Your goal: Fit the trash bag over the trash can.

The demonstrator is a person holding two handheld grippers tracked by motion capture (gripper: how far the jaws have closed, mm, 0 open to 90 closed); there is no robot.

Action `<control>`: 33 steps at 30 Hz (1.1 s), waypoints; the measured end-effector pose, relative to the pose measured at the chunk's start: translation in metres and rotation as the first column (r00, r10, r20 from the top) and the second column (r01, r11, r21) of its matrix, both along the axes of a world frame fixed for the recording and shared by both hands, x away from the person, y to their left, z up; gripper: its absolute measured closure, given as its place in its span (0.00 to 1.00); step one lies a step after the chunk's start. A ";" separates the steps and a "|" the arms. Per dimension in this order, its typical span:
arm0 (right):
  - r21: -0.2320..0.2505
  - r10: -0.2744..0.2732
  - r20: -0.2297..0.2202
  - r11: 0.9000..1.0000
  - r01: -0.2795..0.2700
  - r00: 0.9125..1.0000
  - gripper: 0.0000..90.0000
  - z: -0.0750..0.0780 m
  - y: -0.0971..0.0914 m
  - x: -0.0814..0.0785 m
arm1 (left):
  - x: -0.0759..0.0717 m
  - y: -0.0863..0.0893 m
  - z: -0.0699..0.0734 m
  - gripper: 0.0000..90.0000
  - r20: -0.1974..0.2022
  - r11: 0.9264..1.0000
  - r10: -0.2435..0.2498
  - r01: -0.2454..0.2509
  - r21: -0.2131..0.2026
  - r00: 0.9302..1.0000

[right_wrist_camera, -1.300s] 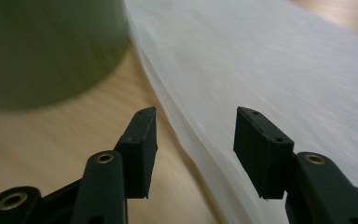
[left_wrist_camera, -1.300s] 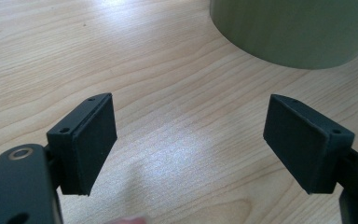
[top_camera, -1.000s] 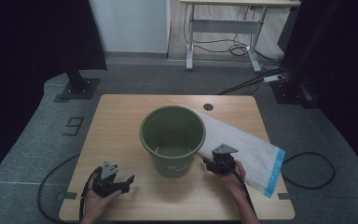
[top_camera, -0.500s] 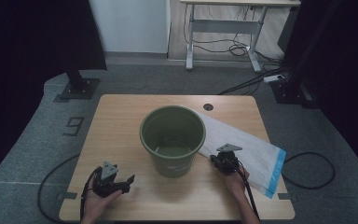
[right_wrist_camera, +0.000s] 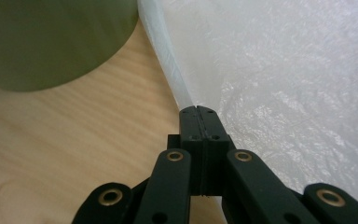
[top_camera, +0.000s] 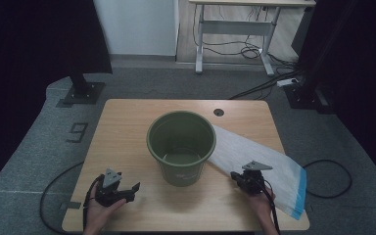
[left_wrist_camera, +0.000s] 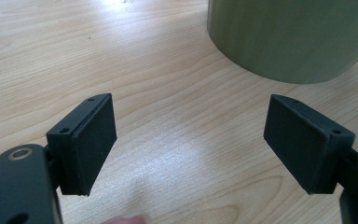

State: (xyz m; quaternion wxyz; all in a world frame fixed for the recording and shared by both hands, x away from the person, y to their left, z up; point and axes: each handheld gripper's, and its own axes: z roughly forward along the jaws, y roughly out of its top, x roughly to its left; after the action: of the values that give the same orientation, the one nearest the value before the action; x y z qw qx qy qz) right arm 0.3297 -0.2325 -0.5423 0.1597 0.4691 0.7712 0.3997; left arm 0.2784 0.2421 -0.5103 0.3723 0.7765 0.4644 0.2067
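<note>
The right gripper (right_wrist_camera: 197, 109), jaws just closed, pinches the edge of the white plastic bag (top_camera: 269, 166) at the wooden table's (top_camera: 127, 127) right edge beside the round green plastic bucket (top_camera: 181, 147), while the left gripper (left_wrist_camera: 189, 142) gapes empty near the front-left corner

hidden: inner end of the white translucent plastic bag (top_camera: 259, 161), behind the round olive-green plastic bucket (top_camera: 181, 147) | cut off: bucket top, both gripper views | unclear: print on bucket wall, too small
</note>
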 end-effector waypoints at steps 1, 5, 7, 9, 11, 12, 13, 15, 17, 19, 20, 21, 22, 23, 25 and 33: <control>0.018 -0.001 -0.020 1.000 0.002 1.000 0.99 -0.003 -0.004 -0.005 | 0.000 0.000 0.000 0.19 -0.001 1.000 0.000 0.000 0.000 1.000; 0.011 -0.002 -0.033 1.000 0.002 0.999 0.99 -0.006 -0.004 -0.007 | 0.001 -0.002 0.000 0.19 -0.004 1.000 -0.009 0.009 0.003 1.000; 0.010 0.000 -0.030 1.000 0.001 1.000 0.96 -0.006 -0.003 -0.008 | 0.001 -0.004 0.000 0.19 -0.003 1.000 -0.014 0.014 0.007 1.000; -0.007 0.010 0.006 1.000 -0.010 1.000 0.80 -0.003 0.003 -0.009 | 0.001 -0.004 -0.001 0.19 -0.006 1.000 -0.017 0.017 0.010 1.000; -0.025 0.015 0.063 1.000 -0.014 0.998 0.58 0.001 0.015 -0.003 | 0.002 -0.004 -0.002 0.19 -0.010 1.000 -0.015 0.016 0.011 1.000; -0.021 0.025 0.071 1.000 -0.023 0.997 0.53 0.002 0.019 0.003 | 0.002 -0.004 -0.004 0.19 -0.015 1.000 -0.012 0.012 0.010 1.000; -0.023 0.029 0.079 0.999 -0.027 0.996 0.50 0.003 0.024 0.008 | 0.002 -0.004 -0.004 0.19 -0.018 1.000 -0.013 0.013 0.009 1.000; -0.049 0.031 0.101 0.998 -0.026 0.994 0.47 0.006 0.035 0.019 | 0.002 -0.005 -0.004 0.19 -0.018 1.000 -0.013 0.013 0.015 1.000; -0.046 0.040 0.103 0.998 -0.036 0.994 0.47 0.006 0.038 0.023 | 0.002 -0.005 -0.004 0.19 -0.018 1.000 -0.015 0.015 0.016 1.000; -0.023 0.062 0.098 0.998 -0.060 0.993 0.45 0.006 0.048 0.032 | 0.002 -0.005 -0.005 0.19 -0.019 1.000 -0.014 0.014 0.018 1.000; -0.015 0.084 0.100 0.996 -0.083 0.991 0.44 0.005 0.056 0.039 | 0.002 -0.005 -0.006 0.19 -0.023 1.000 -0.014 0.014 0.019 1.000; -0.015 0.084 0.100 0.996 -0.083 0.991 0.44 0.005 0.056 0.039 | 0.002 -0.005 -0.006 0.19 -0.023 1.000 -0.014 0.014 0.019 1.000; -0.020 0.087 0.097 0.996 -0.086 0.991 0.44 0.003 0.061 0.042 | 0.002 -0.005 -0.006 0.19 -0.025 1.000 -0.014 0.015 0.026 1.000; -0.030 0.087 0.093 0.996 -0.084 0.992 0.44 0.003 0.065 0.045 | 0.002 -0.005 -0.007 0.19 -0.027 1.000 -0.015 0.015 0.027 1.000; -0.045 0.081 0.090 0.996 -0.077 0.993 0.47 0.001 0.072 0.051 | 0.002 -0.004 -0.007 0.19 -0.028 1.000 -0.015 0.015 0.025 1.000; -0.053 0.091 0.069 0.995 -0.087 0.993 0.89 -0.005 0.081 0.064 | 0.002 0.001 -0.007 0.19 -0.022 1.000 -0.001 0.001 0.014 1.000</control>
State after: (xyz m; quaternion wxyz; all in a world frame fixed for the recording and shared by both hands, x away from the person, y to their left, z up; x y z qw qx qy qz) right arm 0.3935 -0.1513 -0.5475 0.1810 0.4155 0.7948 0.4035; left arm 0.2800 0.2431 -0.5170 0.3617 0.7816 0.4668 0.2012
